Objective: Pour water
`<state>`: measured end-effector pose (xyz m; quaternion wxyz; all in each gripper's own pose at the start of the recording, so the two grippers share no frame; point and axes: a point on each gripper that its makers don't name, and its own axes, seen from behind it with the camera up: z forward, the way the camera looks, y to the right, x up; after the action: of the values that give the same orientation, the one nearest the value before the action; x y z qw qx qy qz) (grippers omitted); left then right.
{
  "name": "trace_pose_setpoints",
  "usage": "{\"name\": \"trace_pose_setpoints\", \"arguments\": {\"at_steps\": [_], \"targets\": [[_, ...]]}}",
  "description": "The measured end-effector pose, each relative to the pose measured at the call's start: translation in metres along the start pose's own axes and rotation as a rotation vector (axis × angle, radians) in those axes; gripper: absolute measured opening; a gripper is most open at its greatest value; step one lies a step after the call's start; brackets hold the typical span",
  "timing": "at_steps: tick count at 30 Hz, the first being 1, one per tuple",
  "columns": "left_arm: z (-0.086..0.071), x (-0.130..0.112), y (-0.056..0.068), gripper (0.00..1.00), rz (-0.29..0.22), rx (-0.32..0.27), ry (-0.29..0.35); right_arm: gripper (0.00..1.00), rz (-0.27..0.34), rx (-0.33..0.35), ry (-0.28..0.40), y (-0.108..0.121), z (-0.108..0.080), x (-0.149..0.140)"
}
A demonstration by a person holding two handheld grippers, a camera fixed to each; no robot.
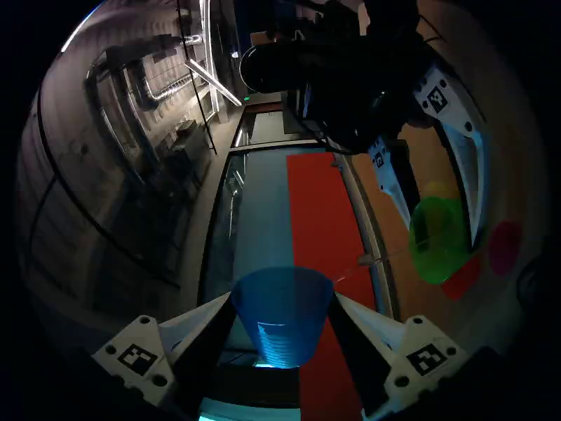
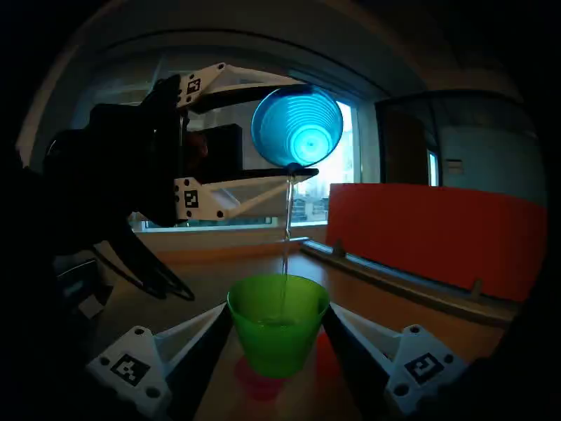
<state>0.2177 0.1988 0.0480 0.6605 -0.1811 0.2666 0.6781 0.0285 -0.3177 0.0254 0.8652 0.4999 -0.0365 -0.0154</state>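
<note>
A translucent blue cup (image 1: 282,316) sits between the fingers of my left gripper (image 1: 280,330), which is shut on it. In the right gripper view the blue cup (image 2: 297,126) is tipped on its side, mouth facing the camera, held by the left gripper (image 2: 280,130) above. A thin stream of water (image 2: 287,231) falls from its rim into a green cup (image 2: 278,323). My right gripper (image 2: 278,330) is shut on the green cup, which stands upright. In the left gripper view the green cup (image 1: 438,238) sits between the right gripper's white fingers (image 1: 393,179).
A wooden table (image 2: 393,309) lies under the cups. A red panel (image 2: 435,235) stands along its right side, with a window (image 2: 336,182) behind. Red and pink round patches (image 1: 503,245) lie on the table beside the green cup.
</note>
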Motion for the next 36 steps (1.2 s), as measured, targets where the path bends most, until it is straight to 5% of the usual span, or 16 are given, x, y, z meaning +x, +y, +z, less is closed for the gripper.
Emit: {"name": "trace_pose_setpoints", "arguments": {"at_steps": [11, 23, 29, 36], "targets": [[0.001, 0.004, -0.003, 0.88, 0.050, 0.013, 0.006, 0.90, 0.000, -0.005, 0.006, 0.002, -0.002, 0.002], [0.002, 0.005, -0.001, 0.87, 0.050, 0.015, 0.009, 0.90, 0.000, -0.007, 0.006, 0.001, -0.002, 0.004], [0.003, -0.002, 0.001, 0.88, -0.003, 0.010, 0.003, 0.90, 0.000, -0.007, 0.007, 0.000, -0.002, 0.004], [0.001, -0.009, 0.003, 0.88, -0.141, 0.001, -0.002, 0.90, 0.001, -0.009, 0.011, 0.000, -0.002, 0.003]]}}
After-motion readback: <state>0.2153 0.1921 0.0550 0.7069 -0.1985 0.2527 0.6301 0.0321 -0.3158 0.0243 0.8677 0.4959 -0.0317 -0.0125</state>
